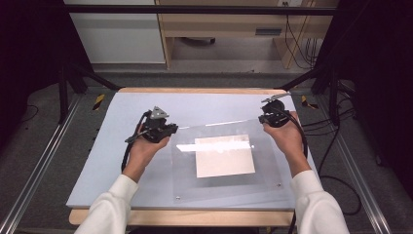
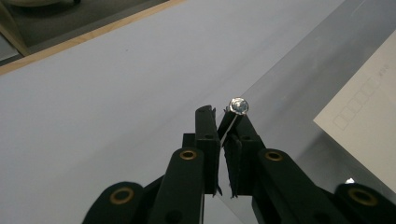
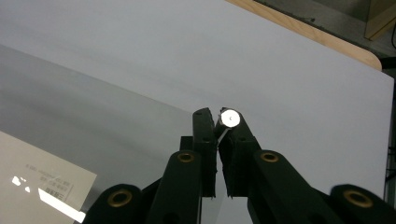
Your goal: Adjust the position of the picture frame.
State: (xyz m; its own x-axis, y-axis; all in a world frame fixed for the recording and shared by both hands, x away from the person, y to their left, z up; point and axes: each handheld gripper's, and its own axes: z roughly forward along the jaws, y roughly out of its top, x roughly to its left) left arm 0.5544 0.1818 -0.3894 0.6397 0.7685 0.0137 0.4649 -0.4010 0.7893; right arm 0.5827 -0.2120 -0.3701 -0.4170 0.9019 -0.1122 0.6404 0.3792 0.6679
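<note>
Both grippers, left (image 1: 171, 129) and right (image 1: 263, 118), clenched on far corners of the clear sheet (image 1: 229, 183). I lift evenly, level, so the paper (image 1: 224, 155) stays undisturbed.

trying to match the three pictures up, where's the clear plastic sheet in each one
High view: clear plastic sheet centre-right, on the table.
Left gripper view: right side, corner clamped in the jaws.
Right gripper view: left side, corner clamped too.
Shared landmark: the paper beneath it.
</note>
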